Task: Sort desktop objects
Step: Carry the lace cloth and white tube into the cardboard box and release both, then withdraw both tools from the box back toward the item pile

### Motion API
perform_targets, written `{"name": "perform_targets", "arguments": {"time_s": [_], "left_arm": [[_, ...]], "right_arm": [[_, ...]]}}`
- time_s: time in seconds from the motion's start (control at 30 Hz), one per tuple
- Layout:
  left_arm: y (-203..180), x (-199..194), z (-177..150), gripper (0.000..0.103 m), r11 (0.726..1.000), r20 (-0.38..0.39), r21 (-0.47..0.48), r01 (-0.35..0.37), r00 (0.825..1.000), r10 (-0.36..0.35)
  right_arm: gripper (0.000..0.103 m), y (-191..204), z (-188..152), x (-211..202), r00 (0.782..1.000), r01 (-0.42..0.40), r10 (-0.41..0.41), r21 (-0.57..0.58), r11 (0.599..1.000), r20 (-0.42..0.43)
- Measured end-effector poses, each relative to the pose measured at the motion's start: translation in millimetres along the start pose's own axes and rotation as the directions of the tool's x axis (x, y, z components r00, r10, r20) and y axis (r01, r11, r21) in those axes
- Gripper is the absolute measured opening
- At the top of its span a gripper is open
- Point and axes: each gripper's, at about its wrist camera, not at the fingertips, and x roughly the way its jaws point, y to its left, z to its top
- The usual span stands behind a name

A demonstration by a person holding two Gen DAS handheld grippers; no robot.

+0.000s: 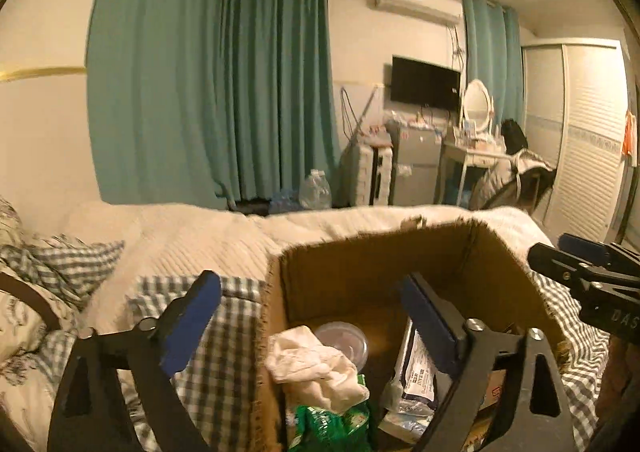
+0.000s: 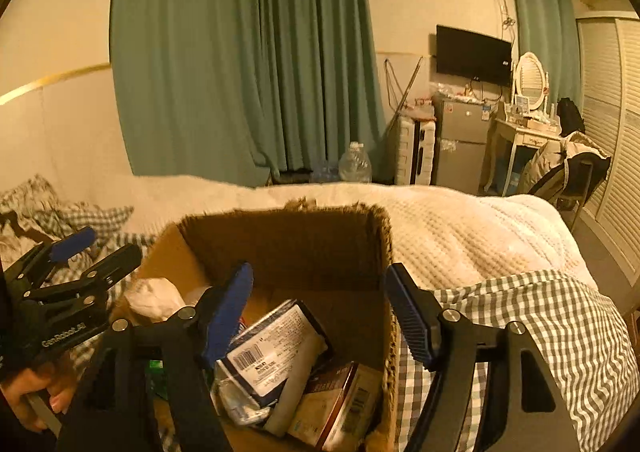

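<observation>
An open cardboard box [image 1: 348,276] sits on the bed and also shows in the right wrist view [image 2: 280,240]. It holds a crumpled white cloth [image 1: 316,364], a clear plastic lid [image 1: 344,340], a green packet [image 1: 332,428], a dark plastic-wrapped package [image 2: 272,352] and a brown carton [image 2: 340,404]. My left gripper [image 1: 312,292] is open and empty above the box's left wall. My right gripper [image 2: 320,284] is open and empty above the box's right side. Each gripper shows at the edge of the other's view.
The box rests on a bed with a cream blanket [image 2: 460,228] and grey checked bedding [image 2: 532,316]. Pillows [image 1: 48,260] lie at the left. Beyond the bed are green curtains, a water jug [image 2: 355,164], a small fridge and a dressing table.
</observation>
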Motion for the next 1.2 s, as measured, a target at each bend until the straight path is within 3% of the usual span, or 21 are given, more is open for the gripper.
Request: {"name": "perform_targets", "arguments": {"time_s": [0.07, 0.57, 0.83, 1.2], "left_arm": [[6, -15, 4, 0.103, 1.0, 0.035, 0.003, -0.018, 0.999, 0.018], [-5, -107, 21, 0.103, 0.999, 0.174, 0.012, -0.042, 0.984, 0.04], [-17, -130, 8, 0.103, 0.997, 0.159, 0.05, -0.056, 0.986, 0.047], [-18, -145, -18, 0.103, 0.999, 0.113, 0.025, -0.04, 0.993, 0.037]], "right_arm": [[0.078, 1, 3, -18, 1.0, -0.011, 0.01, 0.014, 1.0, 0.029], [0.095, 20, 6, -119, 0.987, -0.021, 0.02, 0.007, 1.0, 0.157], [0.096, 25, -14, -138, 0.992, -0.02, 0.017, 0.021, 1.0, 0.127], [0.096, 25, -29, -159, 0.995, -0.014, 0.011, 0.022, 1.0, 0.1]]}}
